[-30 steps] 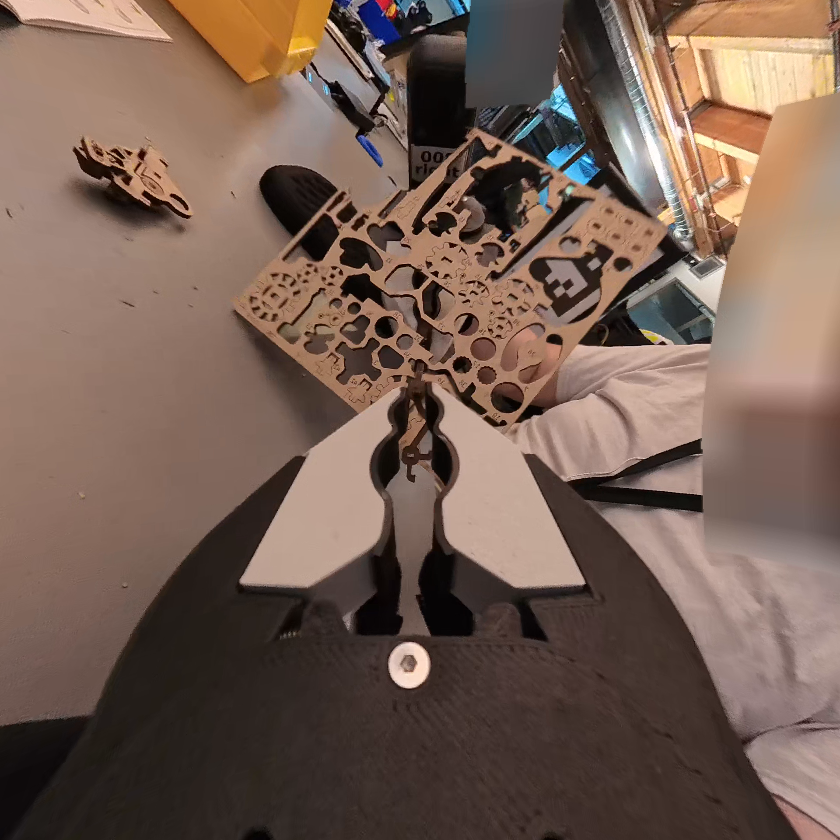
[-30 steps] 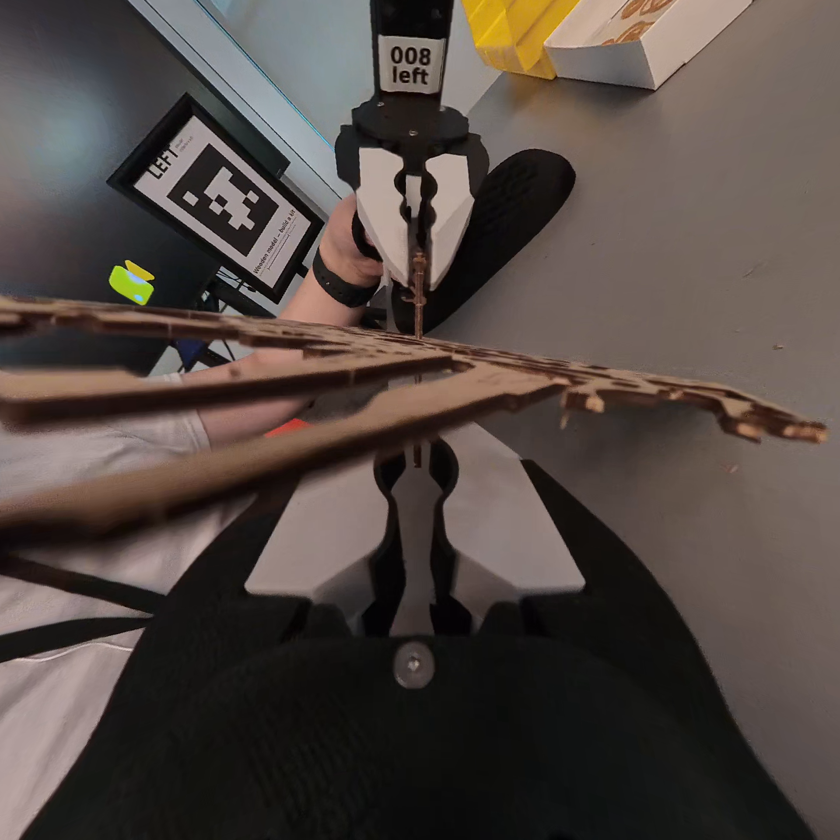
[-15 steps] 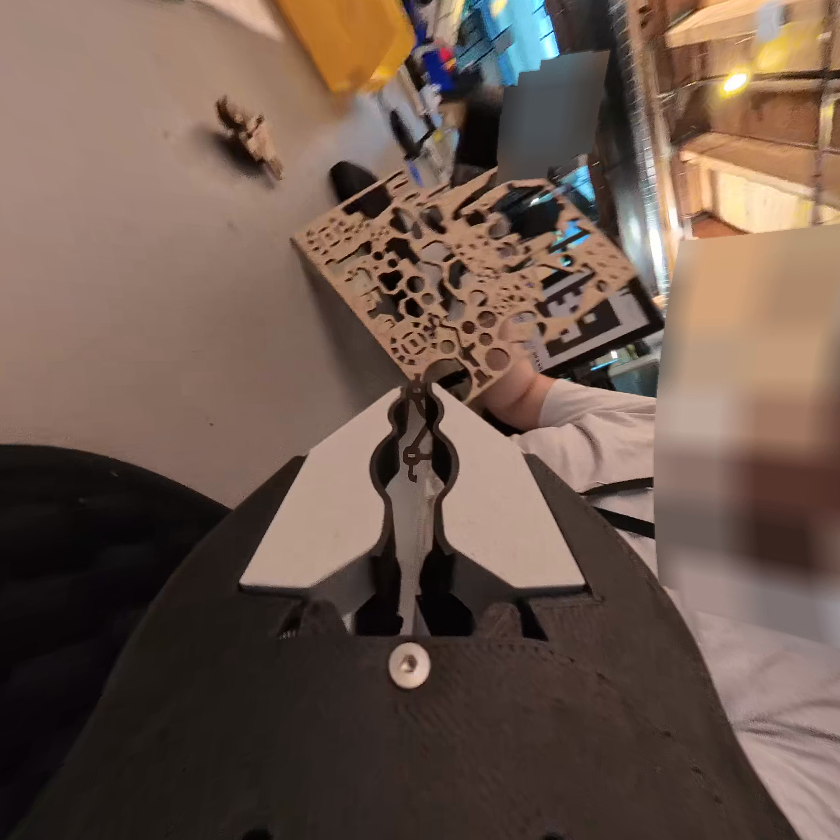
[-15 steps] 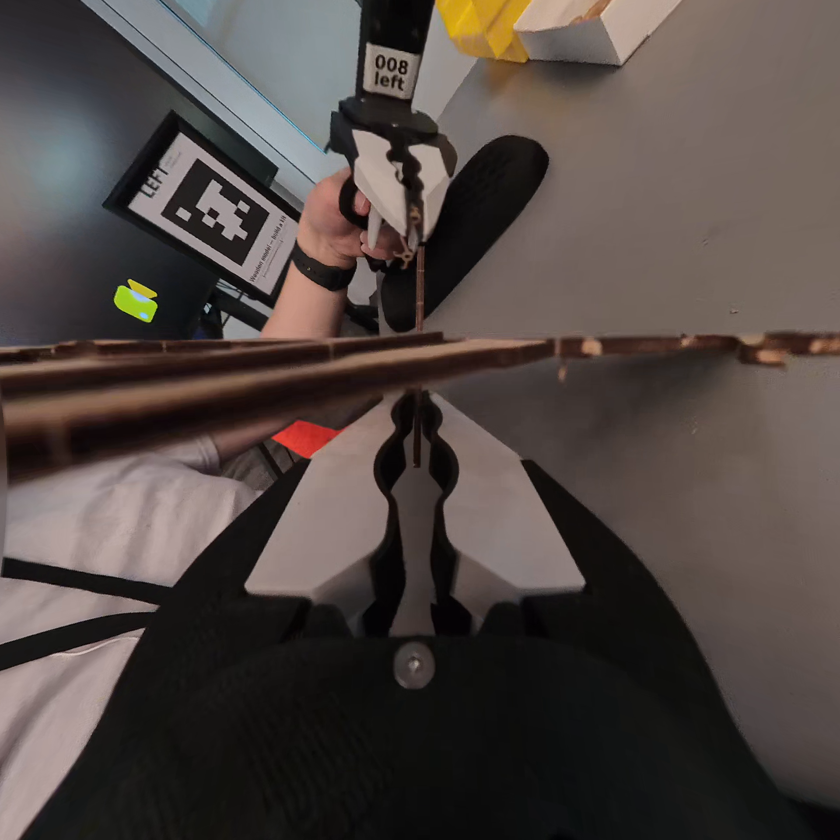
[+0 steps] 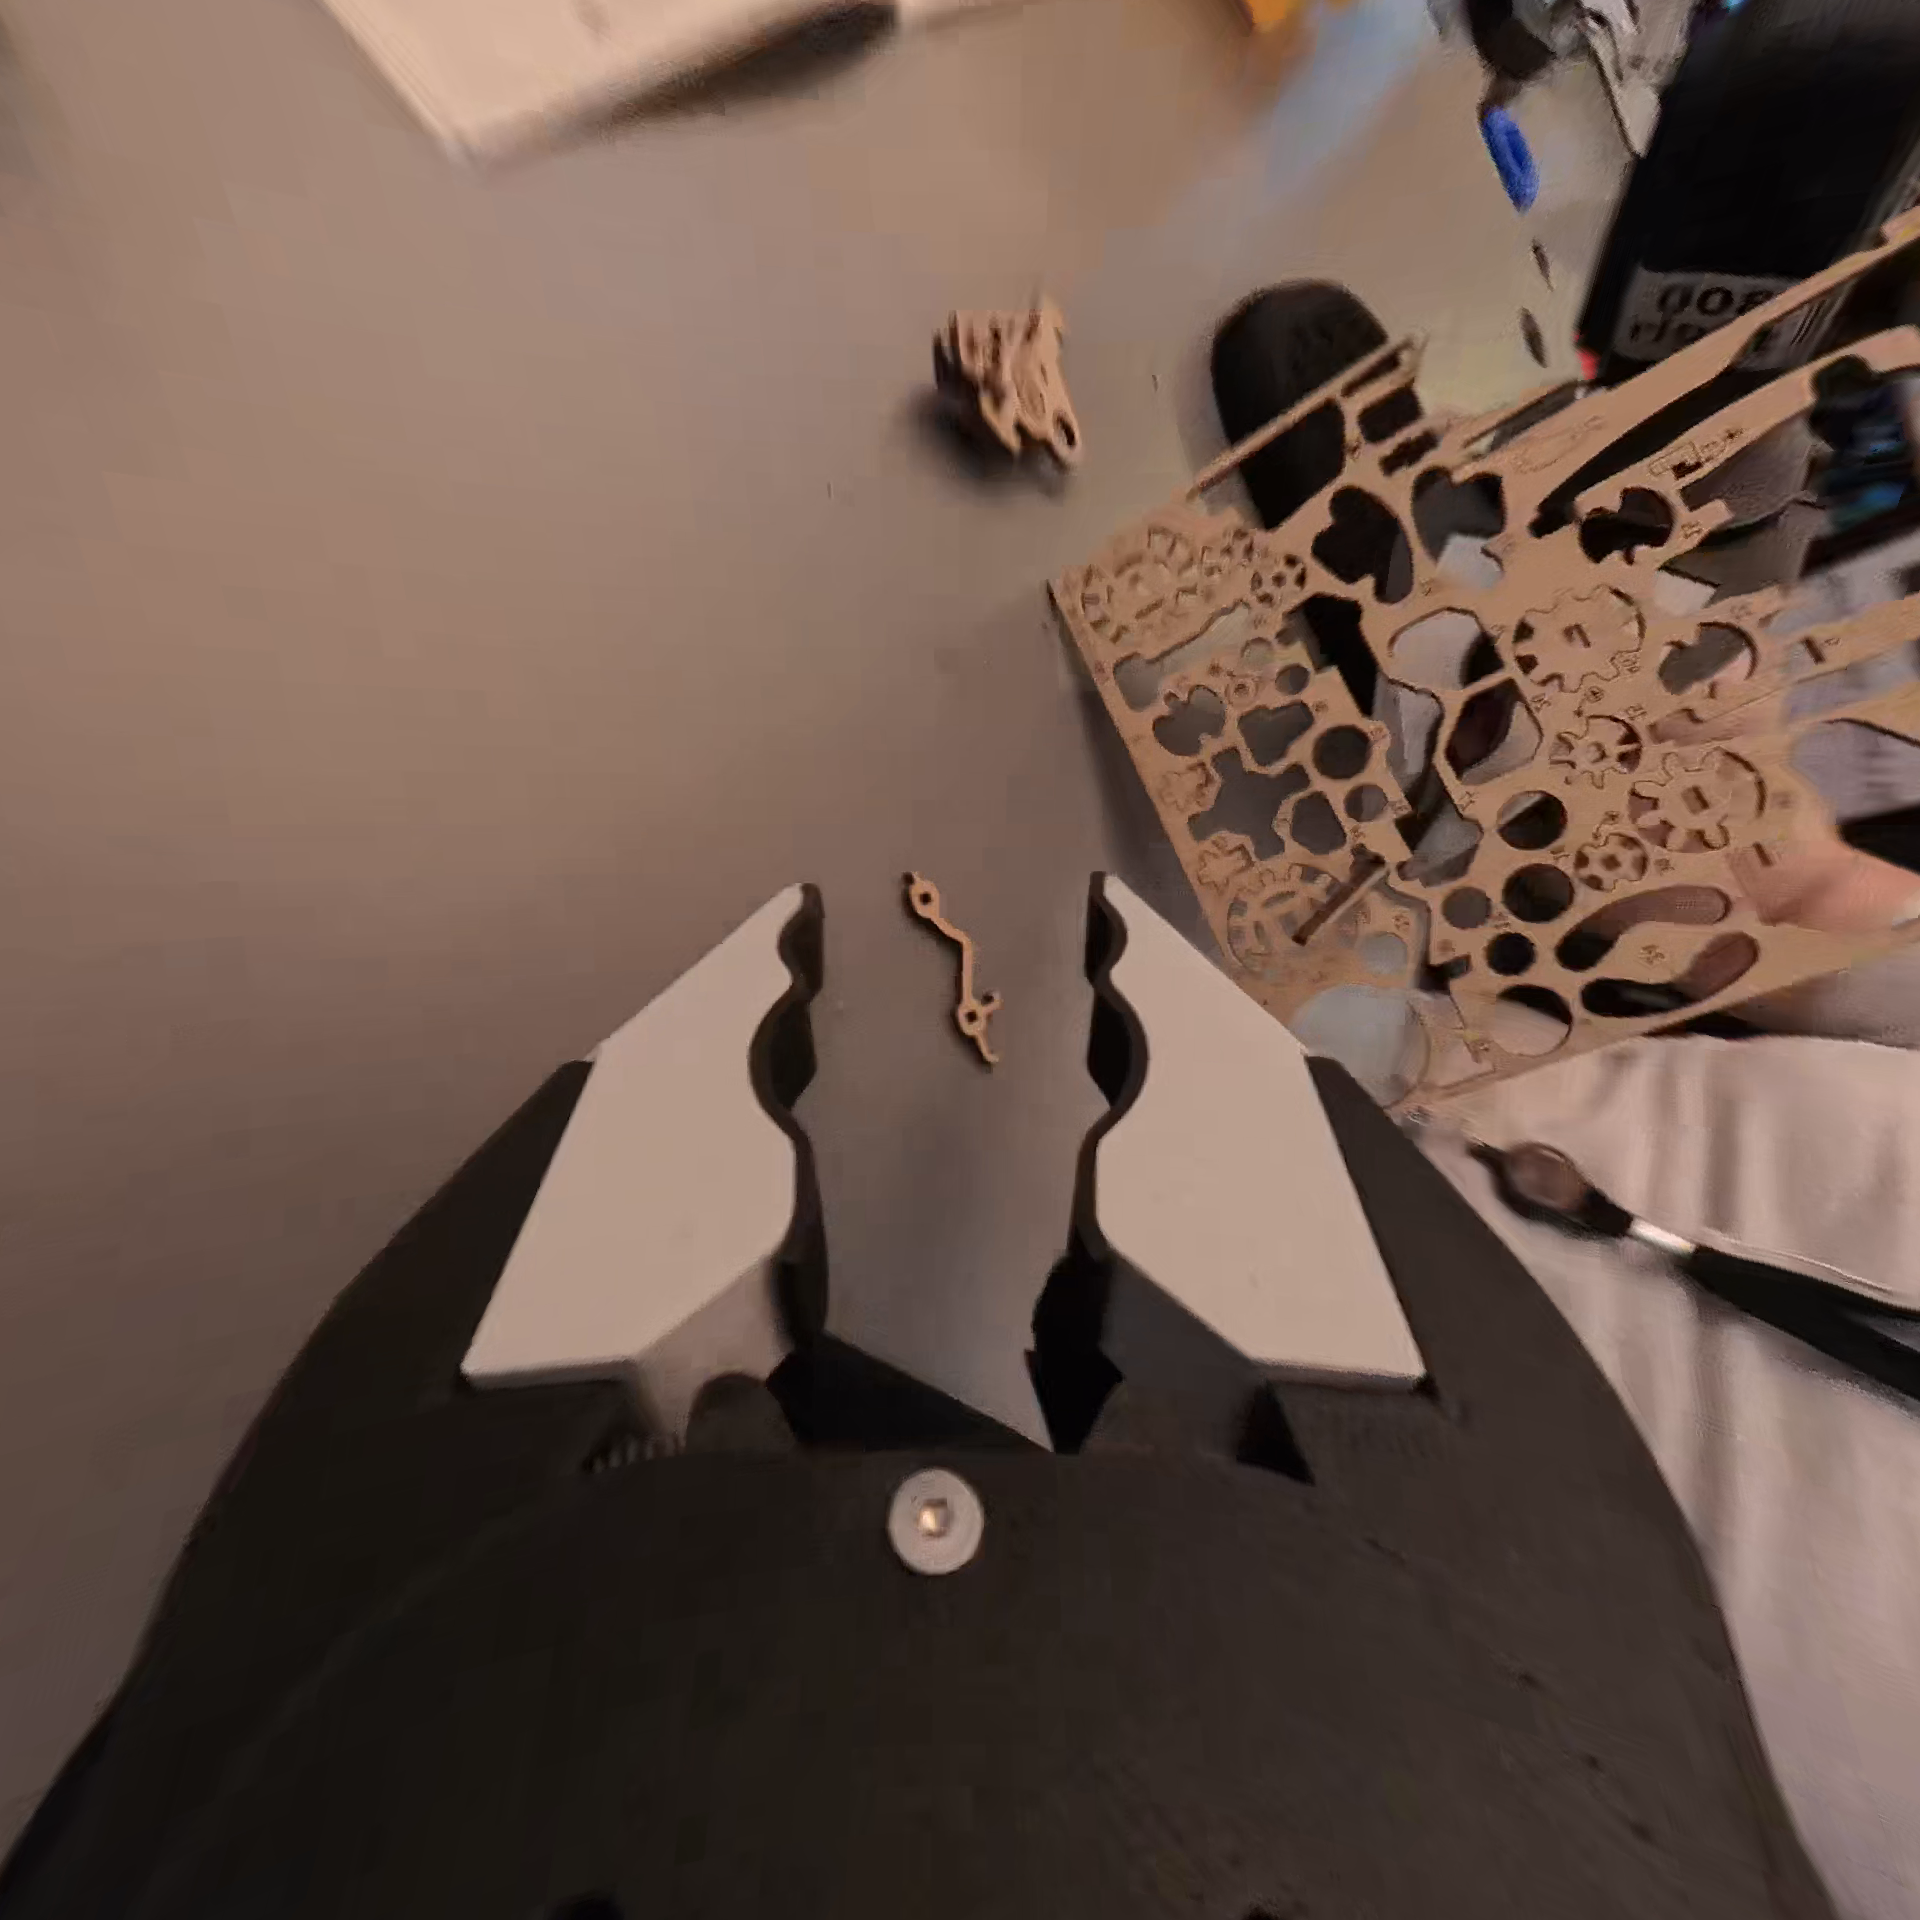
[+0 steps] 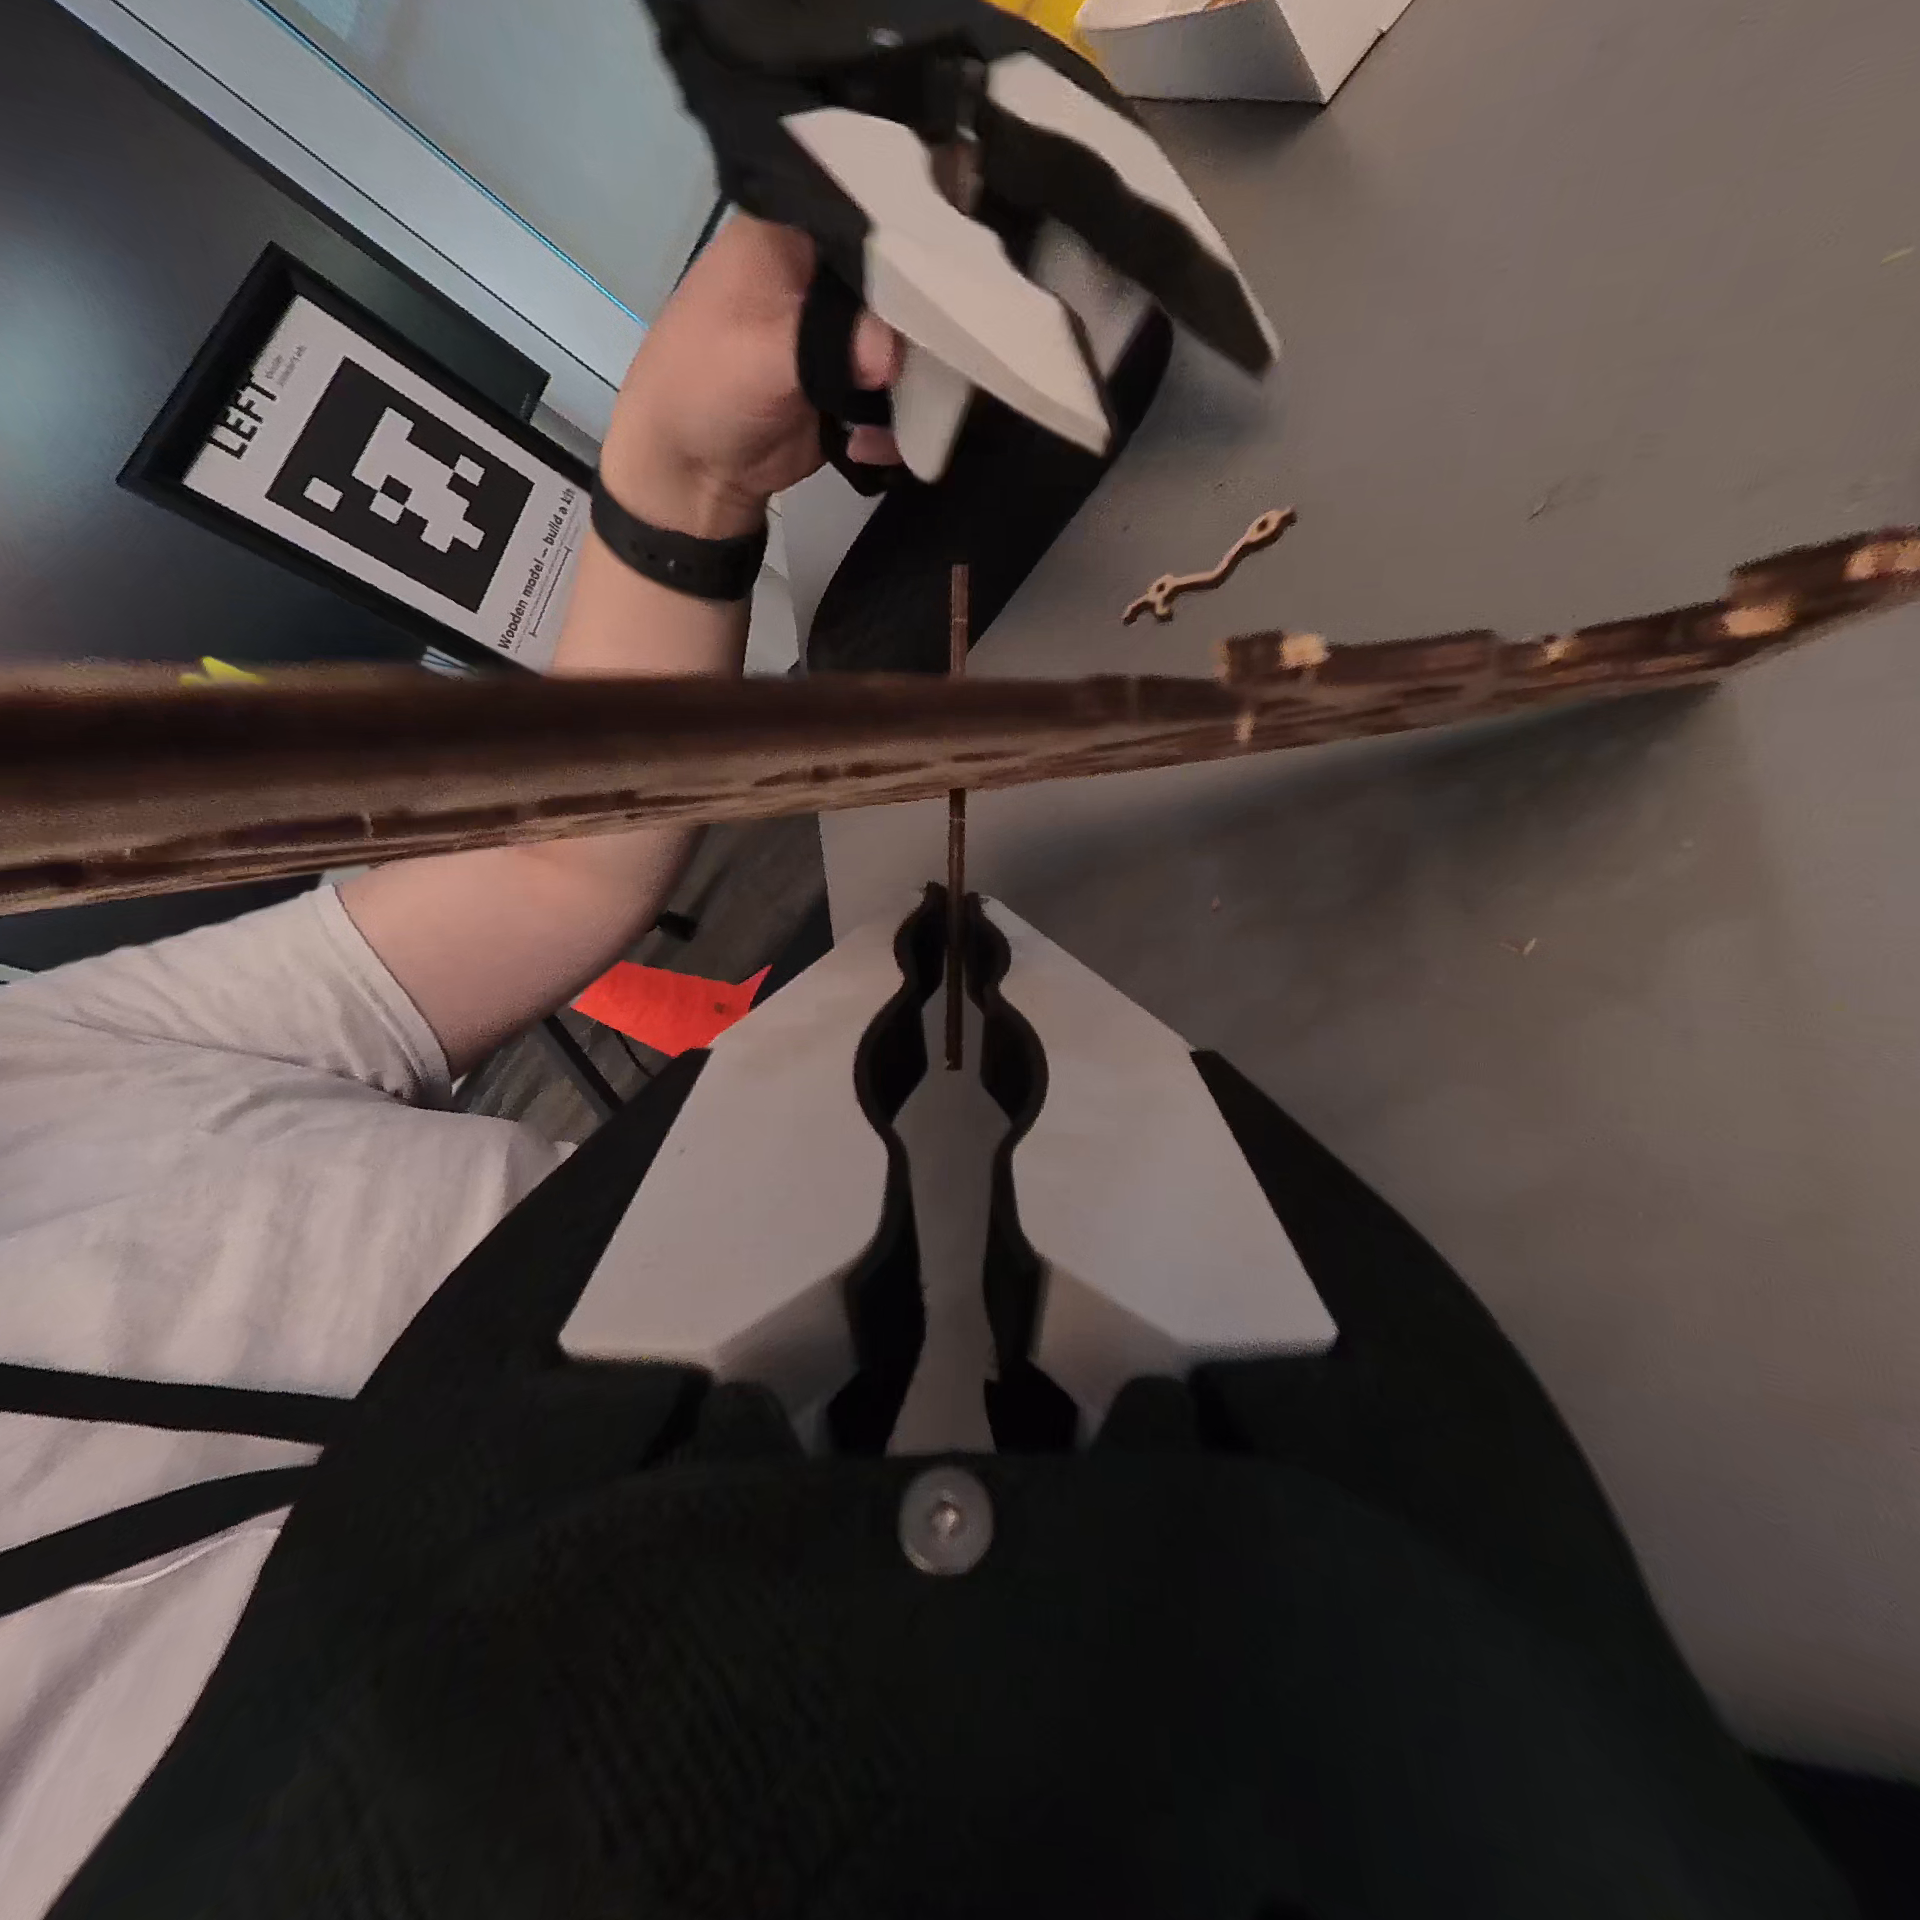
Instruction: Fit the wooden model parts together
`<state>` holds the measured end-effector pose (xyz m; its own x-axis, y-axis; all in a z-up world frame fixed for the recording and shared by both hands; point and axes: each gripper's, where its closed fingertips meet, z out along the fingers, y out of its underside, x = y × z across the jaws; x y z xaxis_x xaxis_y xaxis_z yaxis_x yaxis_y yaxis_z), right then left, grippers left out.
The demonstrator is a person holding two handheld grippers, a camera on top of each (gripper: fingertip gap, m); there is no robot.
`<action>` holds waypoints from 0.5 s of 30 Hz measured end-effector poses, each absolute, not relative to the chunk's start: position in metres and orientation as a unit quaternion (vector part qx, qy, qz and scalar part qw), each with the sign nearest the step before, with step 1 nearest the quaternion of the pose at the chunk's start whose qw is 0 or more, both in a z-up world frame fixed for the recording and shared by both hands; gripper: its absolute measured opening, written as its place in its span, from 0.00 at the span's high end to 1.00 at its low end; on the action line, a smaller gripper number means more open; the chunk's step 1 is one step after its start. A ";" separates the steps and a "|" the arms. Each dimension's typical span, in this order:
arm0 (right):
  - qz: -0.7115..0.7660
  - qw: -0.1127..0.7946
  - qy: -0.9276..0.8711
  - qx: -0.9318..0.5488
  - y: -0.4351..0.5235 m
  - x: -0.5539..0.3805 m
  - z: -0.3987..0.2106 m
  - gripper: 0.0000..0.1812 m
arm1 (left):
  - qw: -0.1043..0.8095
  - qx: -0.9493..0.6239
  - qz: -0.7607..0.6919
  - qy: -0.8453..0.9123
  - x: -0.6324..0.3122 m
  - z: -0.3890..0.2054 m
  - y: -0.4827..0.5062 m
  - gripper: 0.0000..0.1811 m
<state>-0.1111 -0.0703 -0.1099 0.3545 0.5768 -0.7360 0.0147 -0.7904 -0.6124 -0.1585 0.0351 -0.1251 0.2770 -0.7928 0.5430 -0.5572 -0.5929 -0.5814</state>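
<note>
**Wooden link lying loose between spread fingers**

Grey tabletop (image 5: pixel 436 644) filled most of the left wrist view. On it lay a small curved wooden link (image 5: pixel 956 966), flat and free, between the tips of the left gripper (image 5: pixel 948 909), whose jaws stood wide apart with nothing touching them. Farther off on the table sat a small part-built wooden model (image 5: pixel 1008 390), blurred, and beyond it a white booklet (image 5: pixel 644 52) near the far edge.

The right gripper (image 6: pixel 953 899) had its jaws pressed together on a thin wooden strip (image 6: pixel 956 956) that stood on edge and ran forward from the tips. That strip met a wooden parts sheet (image 6: pixel 727 748), seen edge-on across the right wrist view; whether it was part of the sheet could not be told. In the left wrist view the same sheet showed its punched-out gear shapes, held tilted above the table to the right of the link. A black oval pad (image 5: pixel 1288 343) lay behind it.
</note>
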 end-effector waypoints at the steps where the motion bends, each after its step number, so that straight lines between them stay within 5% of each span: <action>1: 0.532 0.262 -0.188 -0.783 -0.070 -0.111 -0.110 1.00 | 0.193 -0.768 -0.427 0.437 -0.159 -0.108 0.035 0.72; 5: 0.516 0.251 -0.175 -0.800 -0.069 -0.114 -0.115 1.00 | 0.305 -0.651 -0.491 0.493 -0.153 -0.035 -0.038 0.70; 10: 0.528 0.229 -0.158 -0.803 -0.069 -0.120 -0.112 1.00 | 0.399 -0.630 -0.346 0.569 -0.128 -0.050 -0.088 0.65; 15: 0.507 0.239 -0.142 -0.816 -0.062 -0.113 -0.112 1.00 | 0.416 -0.684 -0.293 0.523 -0.109 -0.073 -0.071 0.90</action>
